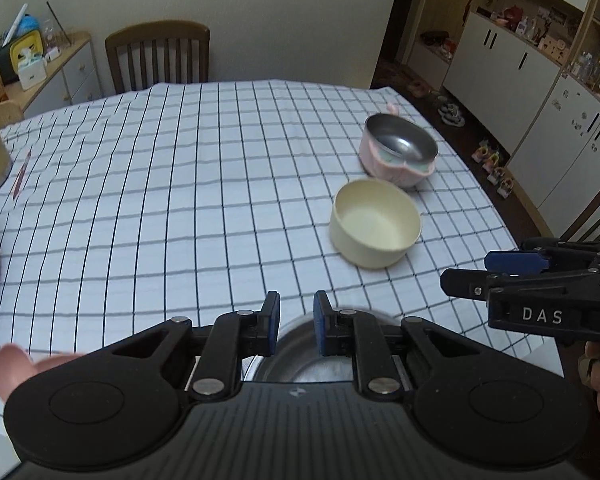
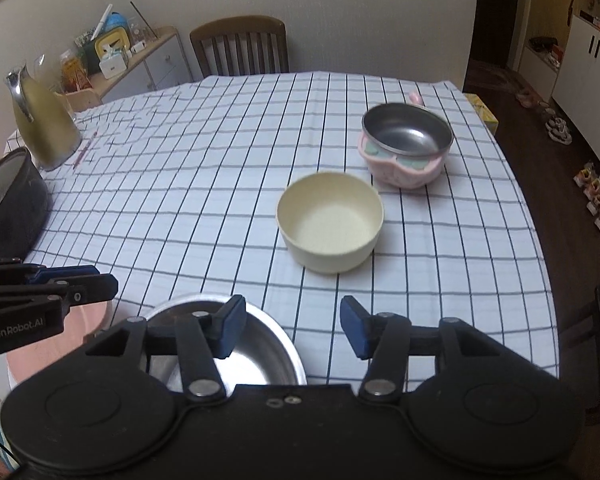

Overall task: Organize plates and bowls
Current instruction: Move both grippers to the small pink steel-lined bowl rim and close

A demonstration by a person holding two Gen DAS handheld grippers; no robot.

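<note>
A cream bowl [image 1: 376, 224] [image 2: 330, 222] stands on the checked tablecloth [image 1: 180, 200] [image 2: 180, 200], right of centre. Behind it sits a pink bowl with a steel liner [image 1: 400, 148] [image 2: 406, 148]. A steel bowl [image 1: 312, 356] [image 2: 256, 348] lies at the near edge, under both grippers, beside something pink [image 1: 12, 368] [image 2: 92, 320]. My left gripper [image 1: 297, 308] [image 2: 102, 276] hovers above that steel bowl, its jaws a narrow gap apart with nothing between them. My right gripper [image 2: 293, 320] [image 1: 472, 270] is open and holds nothing; its left finger is over the steel bowl's rim.
A yellow-green kettle [image 2: 44, 120] and a dark pot [image 2: 12, 208] stand at the table's left side, with a red pen [image 1: 22, 176] nearby. A wooden chair [image 1: 158, 56] [image 2: 240, 46] is at the far side, another chair [image 1: 592, 216] at the right.
</note>
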